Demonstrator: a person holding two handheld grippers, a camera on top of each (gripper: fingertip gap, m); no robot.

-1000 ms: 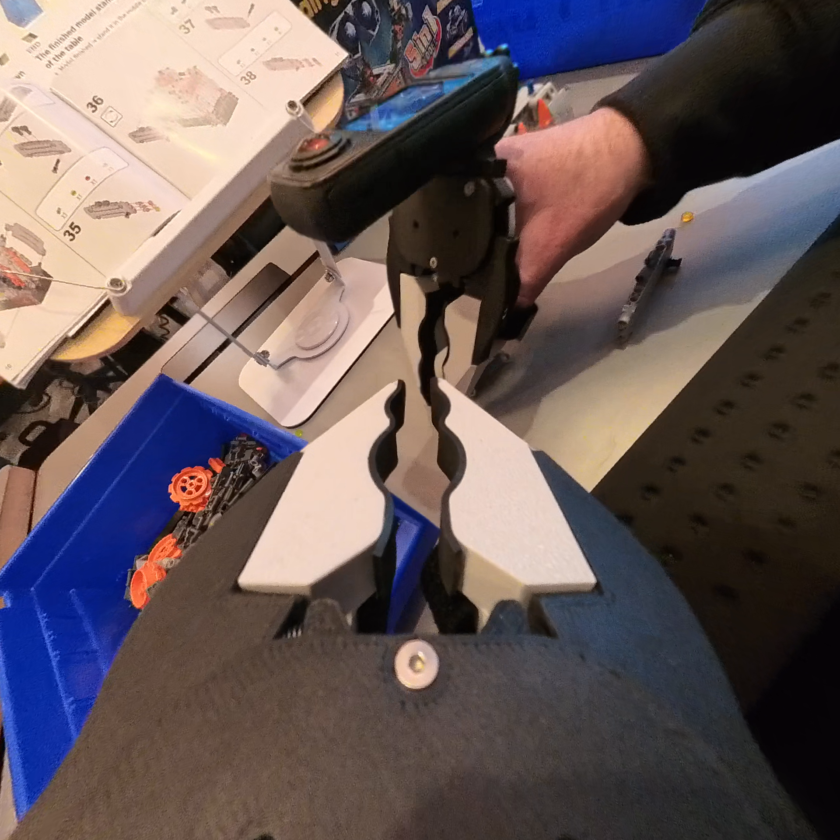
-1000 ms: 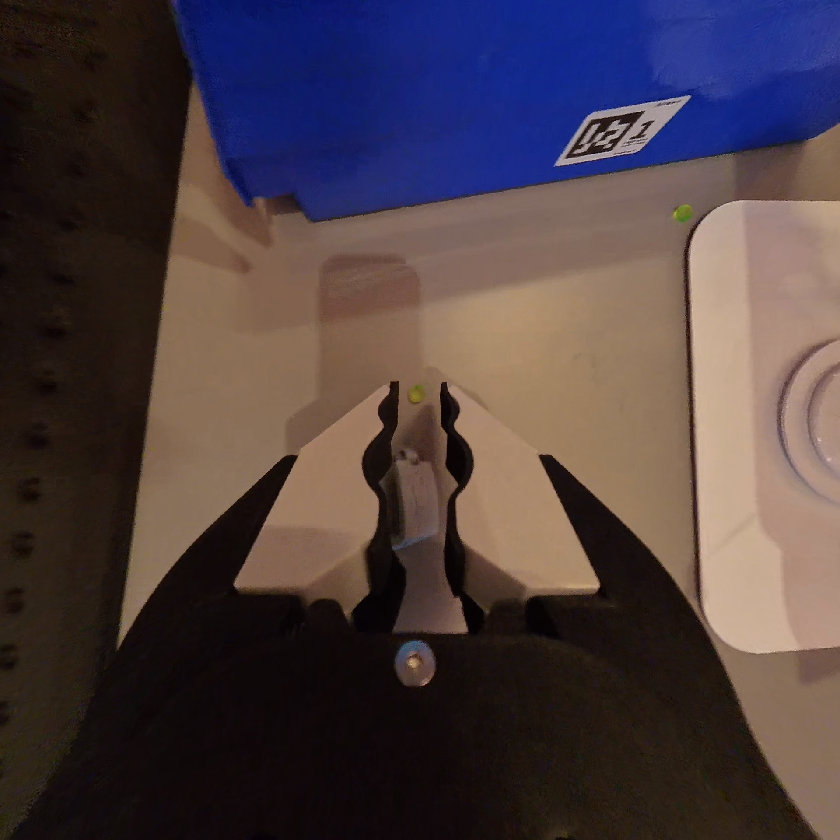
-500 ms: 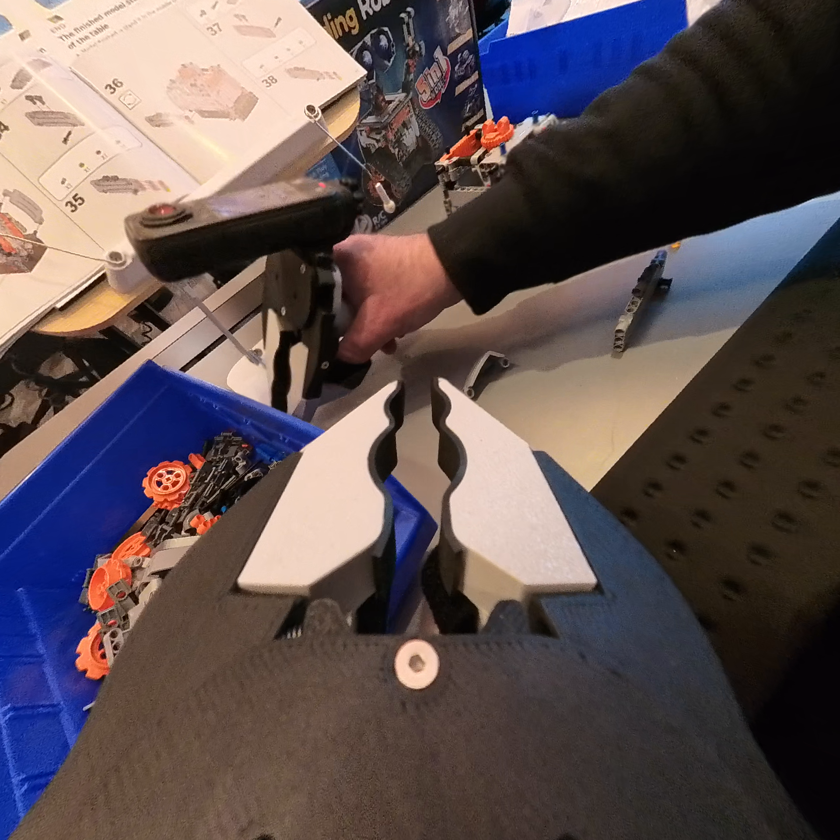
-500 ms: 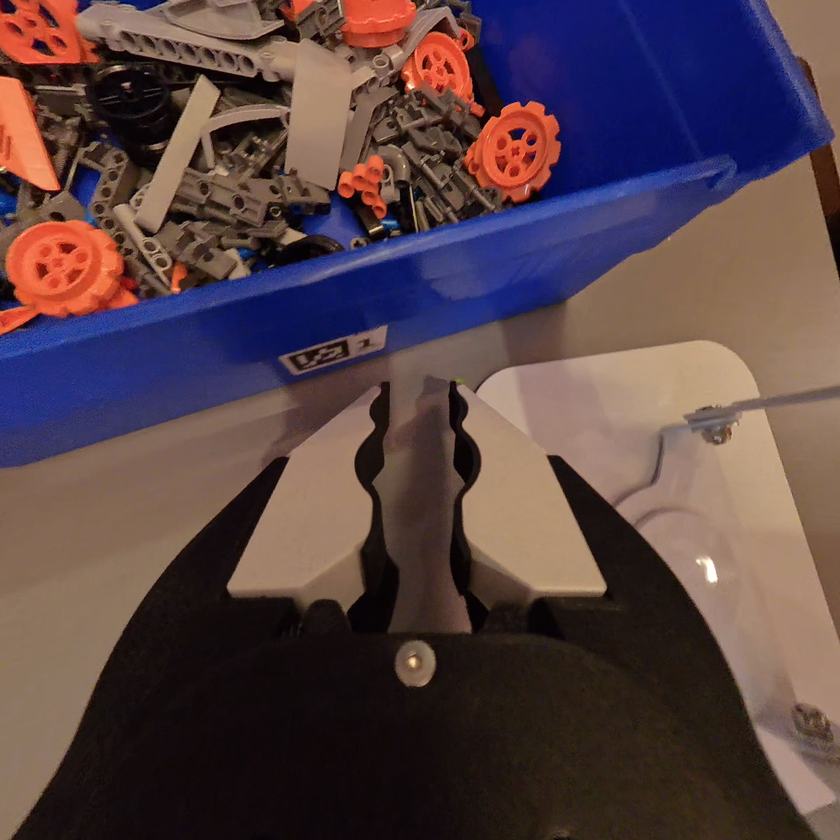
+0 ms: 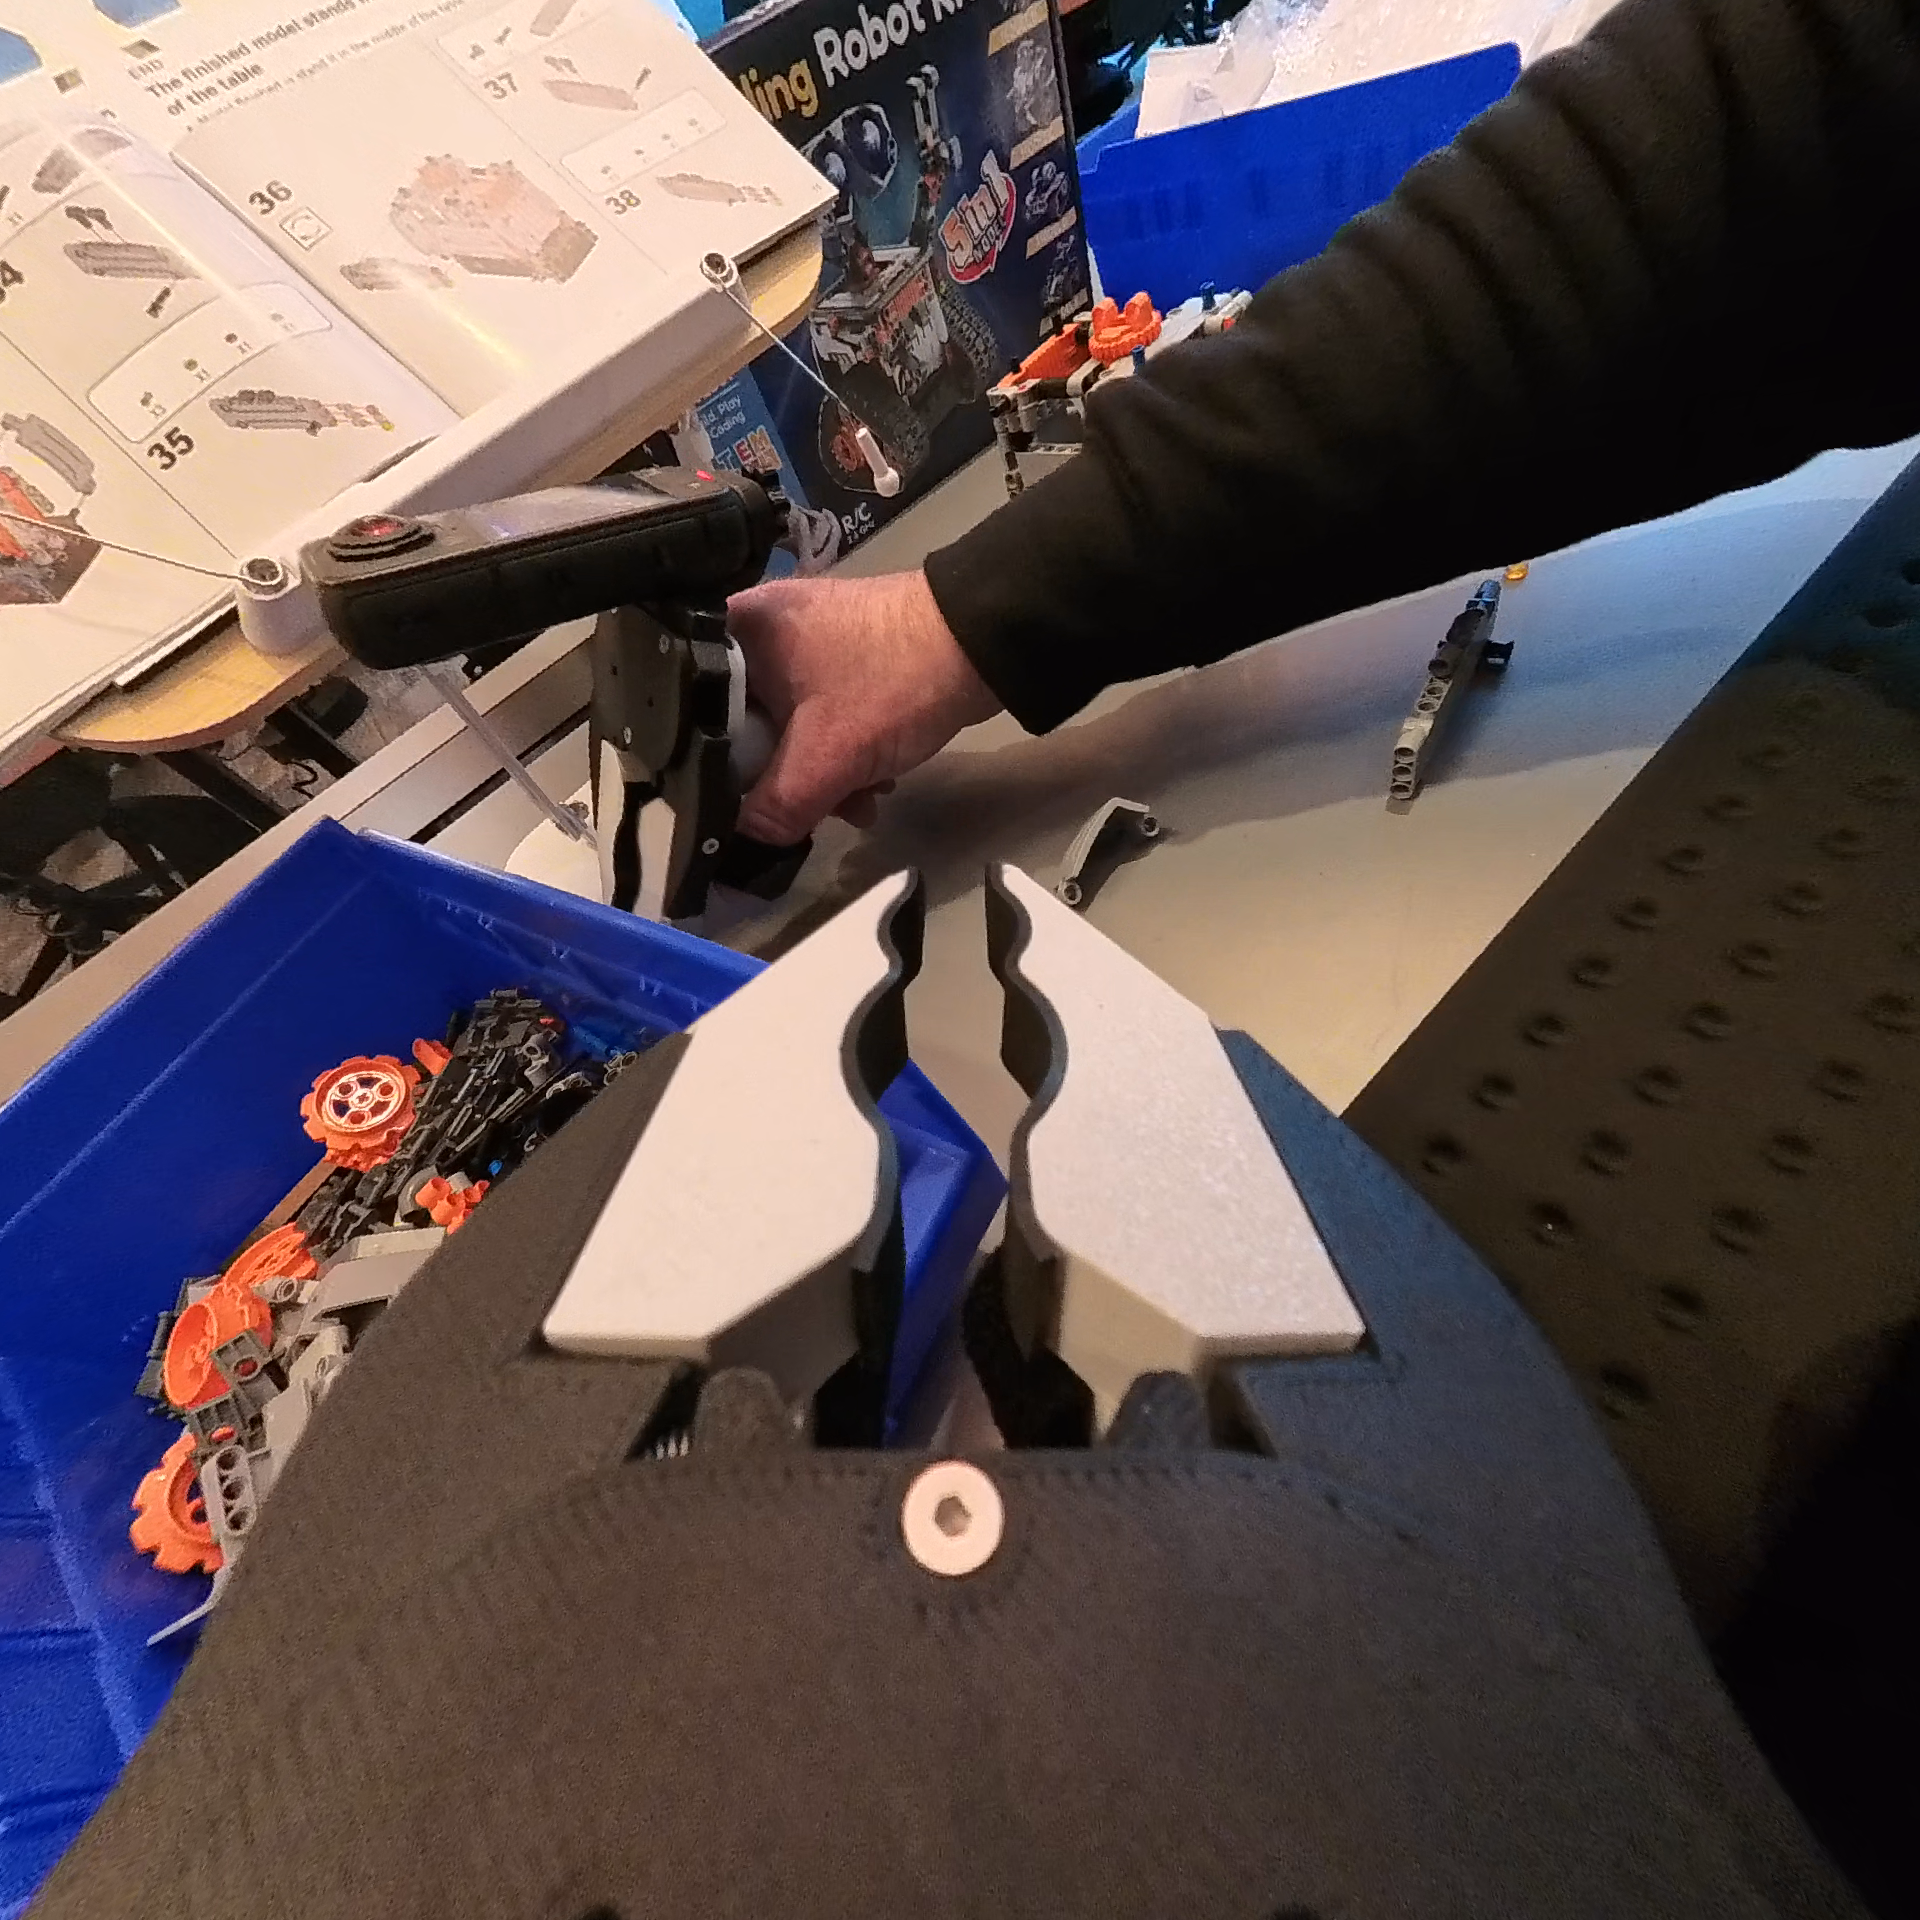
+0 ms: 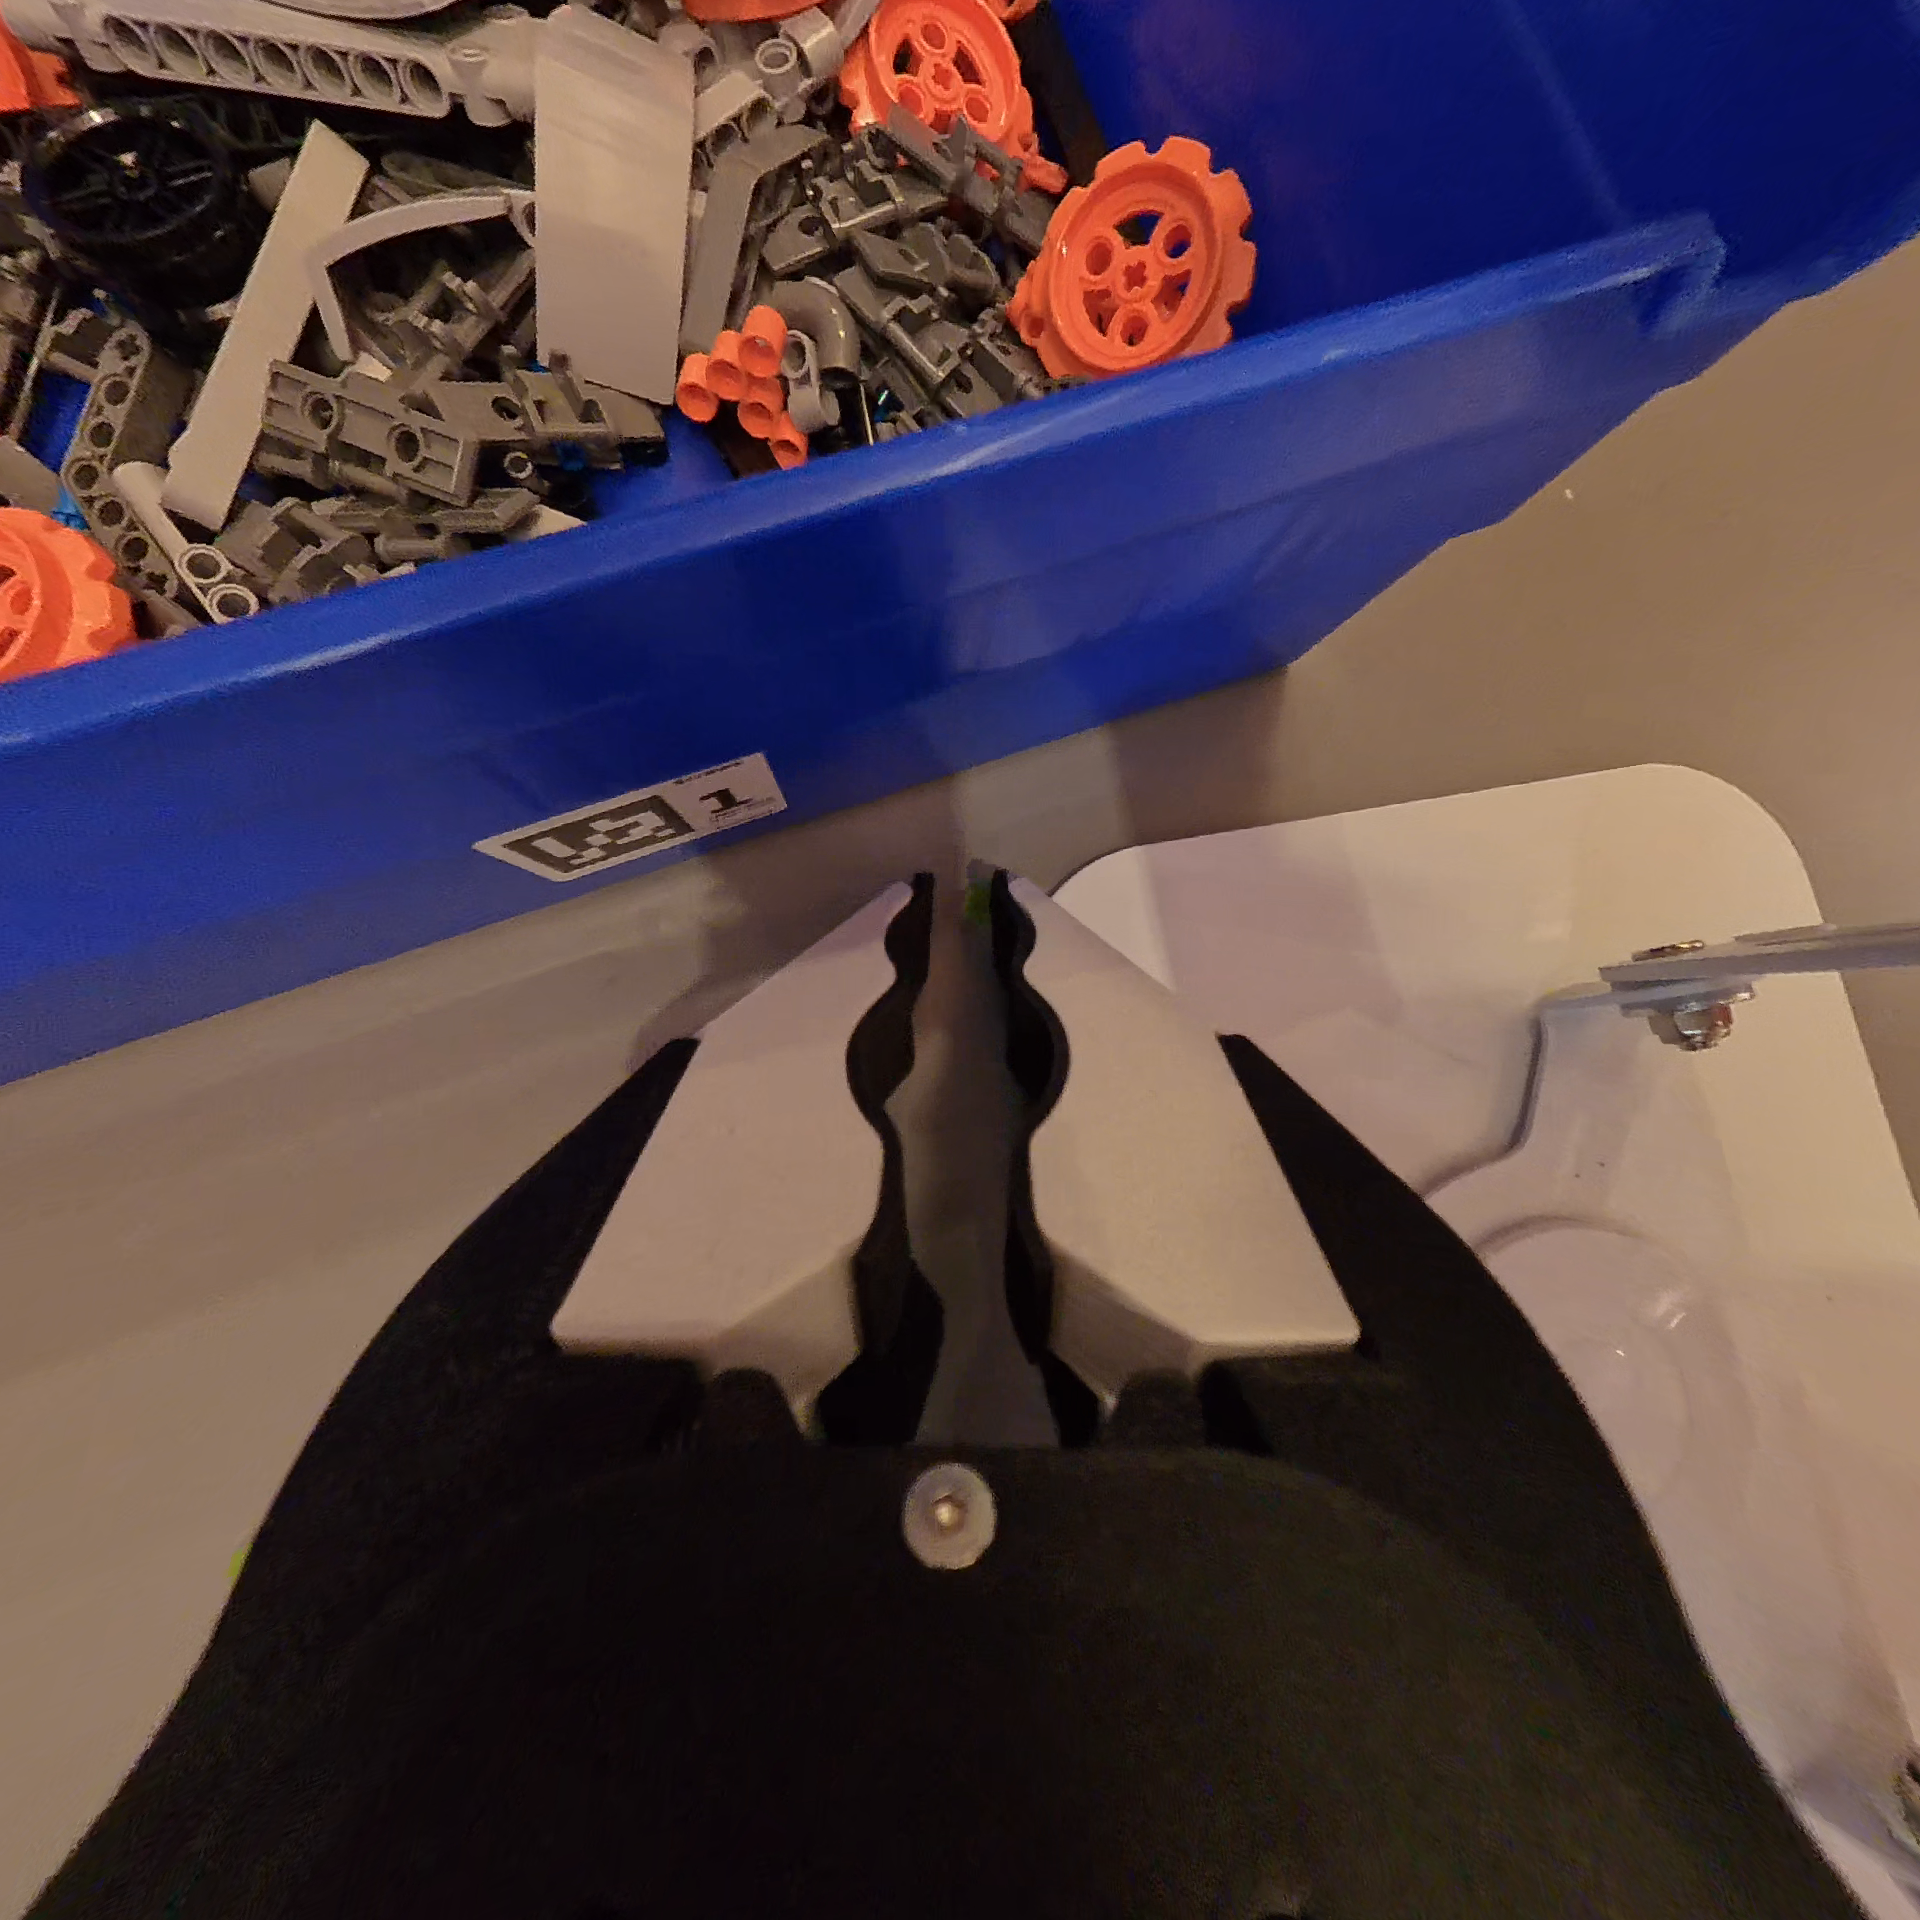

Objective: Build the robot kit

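My left tongs (image 5: pixel 951 914) hang over the near corner of the blue bin (image 5: pixel 260 966), jaws a narrow gap apart with nothing between them. My right tongs (image 6: pixel 956 888) hover above the grey table (image 6: pixel 312 1195), likewise slightly parted and empty, just before the bin's labelled wall. Farther off, a curved grey piece (image 5: pixel 1107 847) lies on the table near the hand (image 5: pixel 852 696).

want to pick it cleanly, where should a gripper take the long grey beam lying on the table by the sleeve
Grip the long grey beam across its narrow width near mid-length, coming from above. It lies flat on the grey table with bare surface along both long sides, so fingers fit either side. Probably avoid the dark end piece, whose shape is unclear.
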